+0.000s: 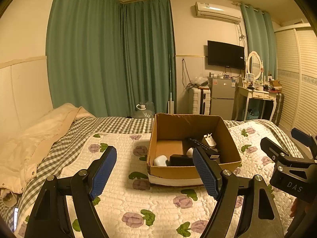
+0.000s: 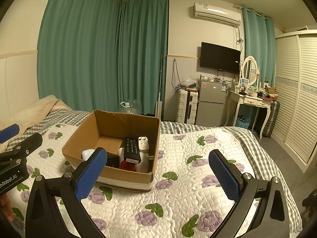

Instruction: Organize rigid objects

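An open cardboard box (image 1: 195, 171) (image 2: 128, 175) sits on the flowered quilt (image 1: 158, 208) (image 2: 188, 198). Inside it lie a black remote (image 2: 131, 149) (image 1: 200, 143), a white plug adapter (image 2: 143, 143) (image 1: 209, 140), a white rounded case (image 1: 159, 161) (image 2: 87, 153), a black block (image 1: 180, 160) and a red and white item (image 2: 128, 165). My left gripper (image 1: 154, 175) is open and empty, just in front of the box. My right gripper (image 2: 157, 175) is open and empty, at the box's right front corner. Each gripper shows at the edge of the other's view.
The bed holds a cream duvet (image 1: 29, 138) at the left and a checked sheet (image 1: 111, 125). Beyond the bed stand green curtains (image 1: 111, 59), a water jug (image 1: 142, 110), a suitcase (image 1: 199, 101), a small fridge (image 1: 222, 97), a dressing table (image 1: 257, 94) and a louvred wardrobe (image 2: 295, 103).
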The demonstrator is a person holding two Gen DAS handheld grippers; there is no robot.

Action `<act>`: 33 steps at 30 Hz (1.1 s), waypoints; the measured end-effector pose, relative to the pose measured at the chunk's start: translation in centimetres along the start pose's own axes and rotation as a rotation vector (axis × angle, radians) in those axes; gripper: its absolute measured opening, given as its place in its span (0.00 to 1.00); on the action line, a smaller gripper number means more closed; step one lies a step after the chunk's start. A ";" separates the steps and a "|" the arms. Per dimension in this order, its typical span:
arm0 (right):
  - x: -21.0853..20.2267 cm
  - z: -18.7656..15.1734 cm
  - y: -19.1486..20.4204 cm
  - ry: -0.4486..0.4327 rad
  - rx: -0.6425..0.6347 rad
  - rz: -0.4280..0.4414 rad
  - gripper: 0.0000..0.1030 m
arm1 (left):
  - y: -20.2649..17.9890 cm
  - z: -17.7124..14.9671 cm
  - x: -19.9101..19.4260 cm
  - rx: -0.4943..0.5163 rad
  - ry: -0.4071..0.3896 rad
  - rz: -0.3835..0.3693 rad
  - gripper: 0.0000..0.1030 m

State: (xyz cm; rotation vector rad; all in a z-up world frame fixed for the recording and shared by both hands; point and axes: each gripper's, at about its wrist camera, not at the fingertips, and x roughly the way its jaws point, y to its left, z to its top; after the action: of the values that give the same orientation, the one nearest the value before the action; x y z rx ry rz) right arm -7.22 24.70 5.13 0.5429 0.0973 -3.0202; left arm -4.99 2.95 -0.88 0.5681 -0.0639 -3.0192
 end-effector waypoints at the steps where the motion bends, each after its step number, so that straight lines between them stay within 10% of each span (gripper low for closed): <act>1: 0.0 0.0 0.0 0.000 0.001 0.000 1.00 | 0.0 0.0 0.0 0.002 0.000 0.000 0.79; 33: 0.4 -0.4 0.3 0.017 0.004 -0.001 1.00 | -0.1 0.0 -0.1 0.009 -0.001 0.008 0.79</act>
State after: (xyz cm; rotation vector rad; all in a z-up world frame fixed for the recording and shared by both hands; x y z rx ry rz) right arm -7.45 24.37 4.63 0.5686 0.0929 -3.0182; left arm -4.94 3.04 -0.85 0.5658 -0.0799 -3.0134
